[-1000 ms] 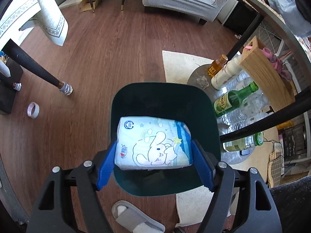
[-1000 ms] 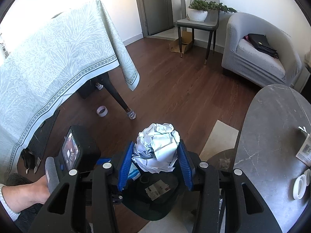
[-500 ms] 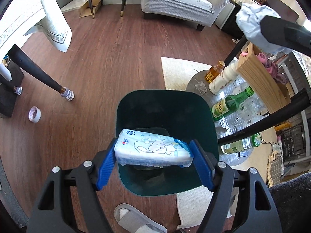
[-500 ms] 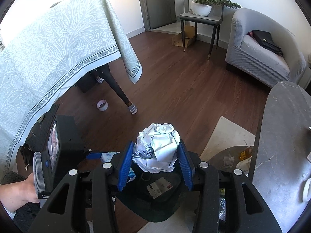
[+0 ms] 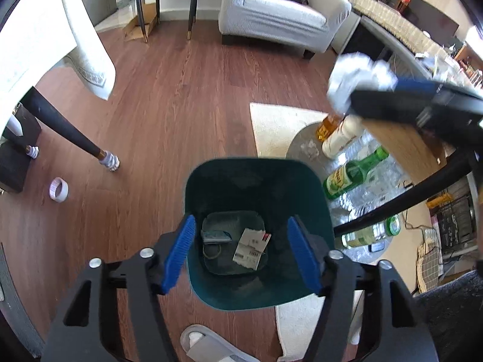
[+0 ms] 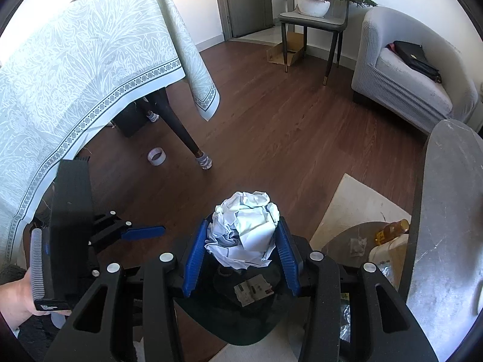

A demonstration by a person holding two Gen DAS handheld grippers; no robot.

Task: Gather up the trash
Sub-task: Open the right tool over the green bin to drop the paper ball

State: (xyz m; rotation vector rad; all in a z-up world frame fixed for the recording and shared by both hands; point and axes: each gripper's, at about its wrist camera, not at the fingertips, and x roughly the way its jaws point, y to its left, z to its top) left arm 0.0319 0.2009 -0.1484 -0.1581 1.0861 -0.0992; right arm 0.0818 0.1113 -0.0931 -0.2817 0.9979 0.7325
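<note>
My left gripper [image 5: 240, 250] is open and empty, right above the dark green trash bin [image 5: 256, 178] on the floor. The bin holds a torn paper label [image 5: 250, 249] and a small dark packet [image 5: 215, 236]. My right gripper [image 6: 243, 252] is shut on a crumpled white paper ball [image 6: 244, 230] and holds it over the bin [image 6: 241, 319]. The paper ball also shows in the left wrist view [image 5: 359, 78], above and right of the bin. The left gripper also shows in the right wrist view [image 6: 142, 232], to the left.
A cloth-covered table [image 6: 75, 69] with dark legs stands at the left, a tape roll [image 5: 59, 189] on the floor by it. Bottles [image 5: 353, 175] crowd a low round stand right of the bin. A slipper [image 5: 208, 347] lies below the bin. A grey armchair [image 6: 407, 81] stands at the back.
My left gripper opened and the blue-and-white tissue pack it held is gone from between the fingers. The right gripper with the paper ball moved closer over the bin.
</note>
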